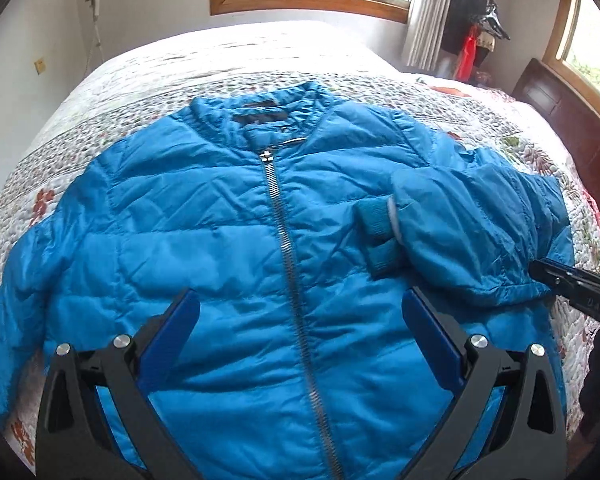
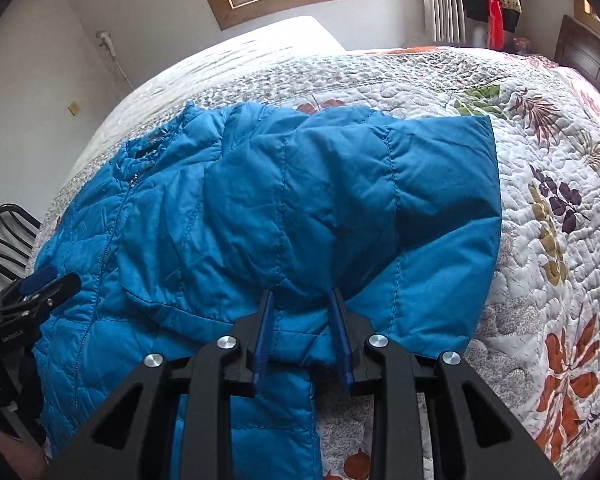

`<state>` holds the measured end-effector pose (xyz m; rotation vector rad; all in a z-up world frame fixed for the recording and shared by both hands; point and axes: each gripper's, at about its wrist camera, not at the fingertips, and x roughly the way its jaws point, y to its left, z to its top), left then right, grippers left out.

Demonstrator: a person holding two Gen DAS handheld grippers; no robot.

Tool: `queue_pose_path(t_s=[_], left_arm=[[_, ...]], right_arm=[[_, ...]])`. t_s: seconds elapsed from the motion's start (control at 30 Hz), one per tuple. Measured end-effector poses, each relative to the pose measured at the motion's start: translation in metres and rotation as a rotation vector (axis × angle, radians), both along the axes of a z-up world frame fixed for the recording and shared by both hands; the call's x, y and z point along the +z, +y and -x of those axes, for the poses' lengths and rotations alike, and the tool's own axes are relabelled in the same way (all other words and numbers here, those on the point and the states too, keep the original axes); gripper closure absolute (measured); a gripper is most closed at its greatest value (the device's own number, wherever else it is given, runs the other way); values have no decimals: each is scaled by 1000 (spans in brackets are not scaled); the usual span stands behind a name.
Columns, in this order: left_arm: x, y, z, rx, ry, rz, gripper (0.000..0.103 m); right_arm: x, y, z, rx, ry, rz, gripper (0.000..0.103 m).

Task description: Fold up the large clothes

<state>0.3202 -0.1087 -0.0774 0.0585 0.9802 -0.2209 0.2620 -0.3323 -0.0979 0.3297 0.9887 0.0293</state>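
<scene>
A blue quilted jacket (image 1: 204, 232) lies front up on the bed, zipped, collar away from me. Its right sleeve (image 1: 472, 232) is folded across the chest, ribbed cuff near the zipper. My left gripper (image 1: 300, 304) hangs open and empty above the jacket's lower front. My right gripper (image 2: 302, 300) has its jaws close together on a fold of the folded sleeve (image 2: 340, 200). The right gripper also shows in the left wrist view (image 1: 540, 270) at the sleeve's edge. The left gripper shows at the left of the right wrist view (image 2: 52, 280).
The jacket rests on a white floral quilt (image 2: 540, 200) that covers the bed. A dark wooden headboard (image 1: 560, 120) stands at the right. A black chair back (image 2: 8, 240) is beside the bed on the left. Windows and a coat rack are behind.
</scene>
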Motion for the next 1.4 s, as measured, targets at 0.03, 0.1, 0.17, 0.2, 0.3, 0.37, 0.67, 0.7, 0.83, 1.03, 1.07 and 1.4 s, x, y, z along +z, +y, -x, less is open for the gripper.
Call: queue_pose_path(t_s=[0.03,0.1,0.17,0.2,0.3,0.37,0.67,0.7,0.83,1.03,1.07,1.4], left_arm=[[-3,-9,-8,-14,7,4,3],[-9,-23,-20,-38,18,7,3],[-14,-37,-30,-65,30,13,3],[-18,-43,-34,-75,37,15,3],[-20,-56,-40,-92,42,43,4],[-19,-64,-38,-114,42,42,16],[-6,-67,-20,-121,-36,39,103],[-6,-61,-22,-116,-21,75,103],[-7,-55,-23,-130,13,109,101],[-16,-71,-24,-145,72,95,17],[-19,-76,-25,-157,87,97,21],[-10,-74,-25,-154,69,178,84]], right_arm=[[-1,0,-1,2,-1,4,74],[-2,1,-1,4,-1,8,74],[-3,2,-2,9,-3,15,74],[-4,2,-2,10,-4,16,74],[-4,2,-1,13,-5,21,74],[-5,2,-1,14,-6,22,74],[-4,10,-1,17,-14,67,69],[-4,11,-1,17,-14,70,69],[0,11,2,11,-21,66,68],[2,14,3,9,-24,79,68],[2,14,3,10,-25,82,68],[10,21,10,44,-67,96,68]])
